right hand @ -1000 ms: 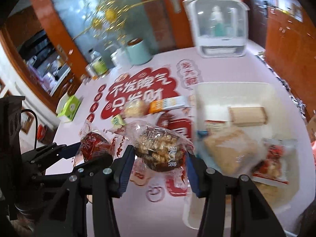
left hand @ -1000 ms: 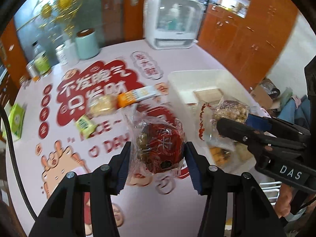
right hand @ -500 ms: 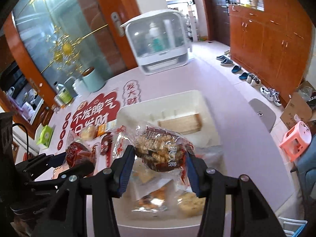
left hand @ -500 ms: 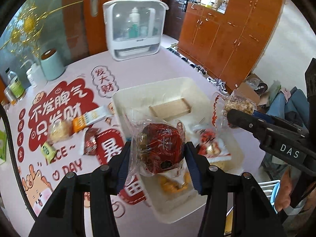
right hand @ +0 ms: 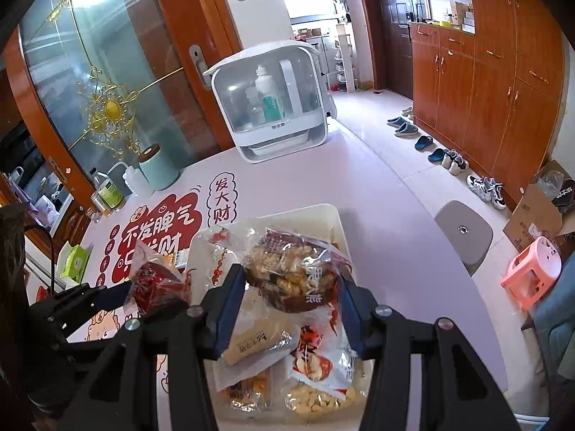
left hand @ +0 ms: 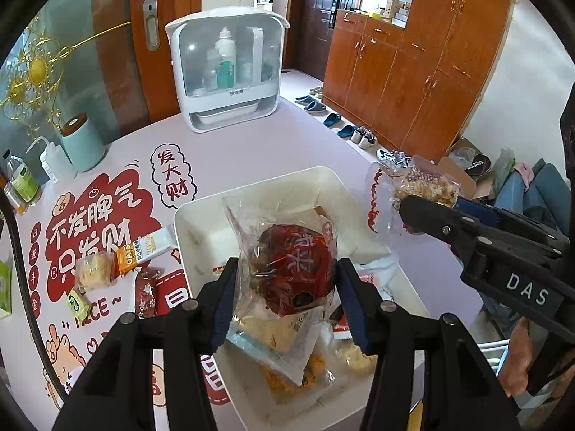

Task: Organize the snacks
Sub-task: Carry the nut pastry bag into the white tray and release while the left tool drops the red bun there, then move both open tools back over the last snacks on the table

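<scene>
On the pink table (left hand: pixel 251 143) sits a white bin (left hand: pixel 323 183) of snacks. Both hands have moved from the table to over it. The left gripper (left hand: pixel 285 300) pinches a red bag (left hand: pixel 298 269); the right gripper (right hand: pixel 291 310) pinches a nut bag (right hand: pixel 298 269). Dropping them in looks next.

The table (left hand: pixel 273 143) was pale pink, printed with a red cloud patch (left hand: pixel 97 226) carrying white characters. The bin (left hand: pixel 201 215) was cream white. One clear bag (left hand: pixel 294 269) showed a dark red wrapper with white characters; the other clear bag (right hand: pixel 298 273) held golden-brown pieces and bore red printing. An orange-and-white bar (left hand: pixel 143 251) lay beside a small green packet (left hand: pixel 78 303). The canister (left hand: pixel 82 143) was mint green with a brown lid. Both grippers had black bodies with blue pads (left hand: pixel 224 305). The cabinets (left hand: pixel 413 82) were orange-brown wood.
</scene>
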Action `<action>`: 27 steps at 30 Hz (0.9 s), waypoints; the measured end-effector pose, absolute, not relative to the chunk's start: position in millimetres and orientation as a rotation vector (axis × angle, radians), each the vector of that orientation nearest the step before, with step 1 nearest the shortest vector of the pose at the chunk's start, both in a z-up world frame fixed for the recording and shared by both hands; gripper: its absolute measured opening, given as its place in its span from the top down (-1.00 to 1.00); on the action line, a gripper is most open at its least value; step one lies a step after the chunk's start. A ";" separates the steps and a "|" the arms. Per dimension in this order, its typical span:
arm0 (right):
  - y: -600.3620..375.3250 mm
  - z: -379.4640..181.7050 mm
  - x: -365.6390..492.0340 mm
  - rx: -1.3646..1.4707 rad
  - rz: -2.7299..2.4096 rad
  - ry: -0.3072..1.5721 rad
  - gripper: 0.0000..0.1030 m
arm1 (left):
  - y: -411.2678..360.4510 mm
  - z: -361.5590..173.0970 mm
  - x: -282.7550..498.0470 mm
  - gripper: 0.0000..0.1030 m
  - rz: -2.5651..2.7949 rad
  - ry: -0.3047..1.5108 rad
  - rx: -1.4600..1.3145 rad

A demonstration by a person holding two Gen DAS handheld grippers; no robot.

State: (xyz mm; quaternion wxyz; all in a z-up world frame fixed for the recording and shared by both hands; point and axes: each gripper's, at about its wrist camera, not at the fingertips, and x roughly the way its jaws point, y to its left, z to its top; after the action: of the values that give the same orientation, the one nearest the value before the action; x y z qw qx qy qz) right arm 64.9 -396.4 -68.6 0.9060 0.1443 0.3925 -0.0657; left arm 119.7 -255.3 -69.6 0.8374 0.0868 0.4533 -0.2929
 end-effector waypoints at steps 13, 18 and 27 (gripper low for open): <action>-403.4 -95.7 106.7 0.277 -0.139 0.891 -0.02 | -278.3 -102.1 144.3 -0.20 -0.568 1.019 0.221; -404.7 -114.2 125.4 0.275 -0.129 0.955 -0.07 | -280.3 -107.8 148.4 -0.67 -0.560 1.024 0.238; -399.6 -136.4 129.0 0.258 -0.127 1.031 -0.13 | -275.3 -112.5 147.2 -0.70 -0.528 1.041 0.253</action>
State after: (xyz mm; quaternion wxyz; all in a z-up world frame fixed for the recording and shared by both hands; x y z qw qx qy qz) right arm 129.0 -399.6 -136.4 0.8602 0.1229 0.4911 -0.0605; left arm 147.2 -275.3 -112.5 0.8269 0.1193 0.4901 -0.2484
